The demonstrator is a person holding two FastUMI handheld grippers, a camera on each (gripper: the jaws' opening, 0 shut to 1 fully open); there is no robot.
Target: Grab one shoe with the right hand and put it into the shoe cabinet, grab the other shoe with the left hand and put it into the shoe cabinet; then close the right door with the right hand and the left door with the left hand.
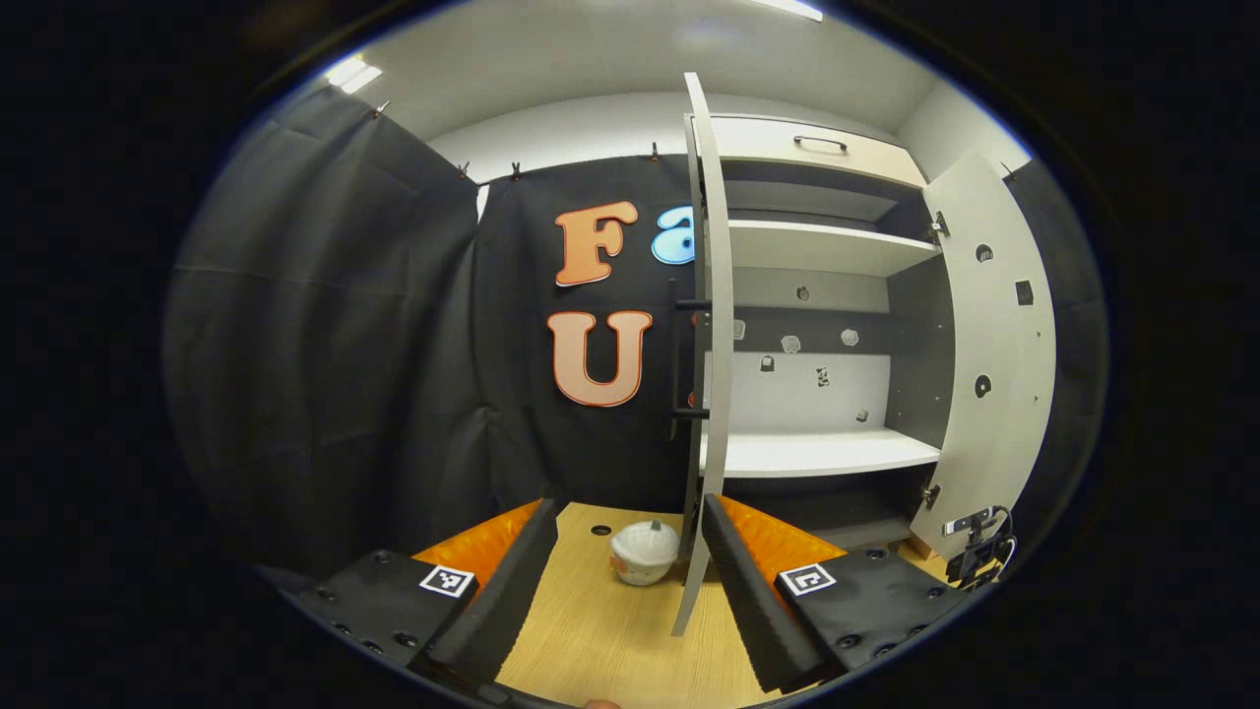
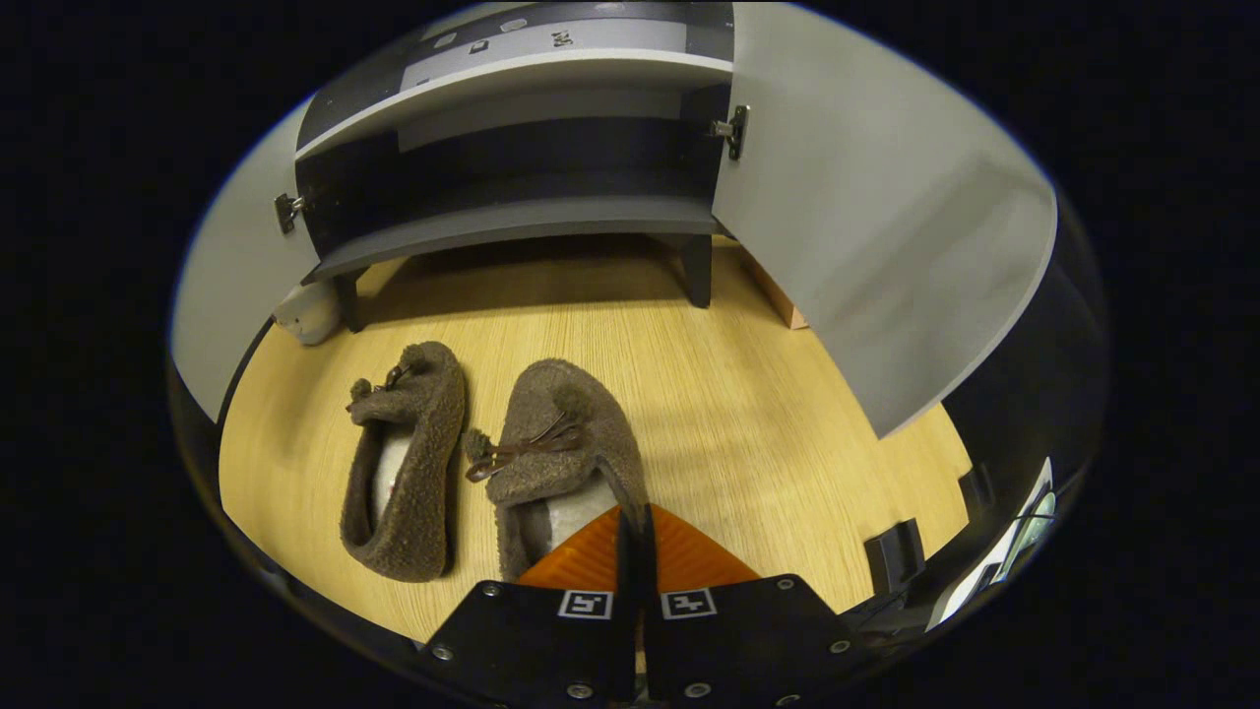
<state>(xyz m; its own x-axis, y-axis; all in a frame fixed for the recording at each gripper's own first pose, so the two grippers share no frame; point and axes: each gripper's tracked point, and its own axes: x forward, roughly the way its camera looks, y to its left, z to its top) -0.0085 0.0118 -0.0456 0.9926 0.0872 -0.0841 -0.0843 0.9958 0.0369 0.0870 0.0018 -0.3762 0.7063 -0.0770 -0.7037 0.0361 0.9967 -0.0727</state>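
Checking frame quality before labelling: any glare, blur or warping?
Left gripper view: sharp; ceiling light blown out; grey cabinet door's edge bowed by fisheye. Right gripper view: soft shadow under the grey shoe cabinet; fuzzy brown shoes in focus.

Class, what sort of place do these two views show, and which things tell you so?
Probably a staged recording booth set up as a household corner, not a lived-in room. An open shoe cabinet stands on a wood-look floor with two fuzzy slippers before it, and black cloth hangs as the wall.

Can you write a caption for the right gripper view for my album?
Right tongs pinch the rim of one fuzzy brown shoe beside its twin, before the open cabinet.
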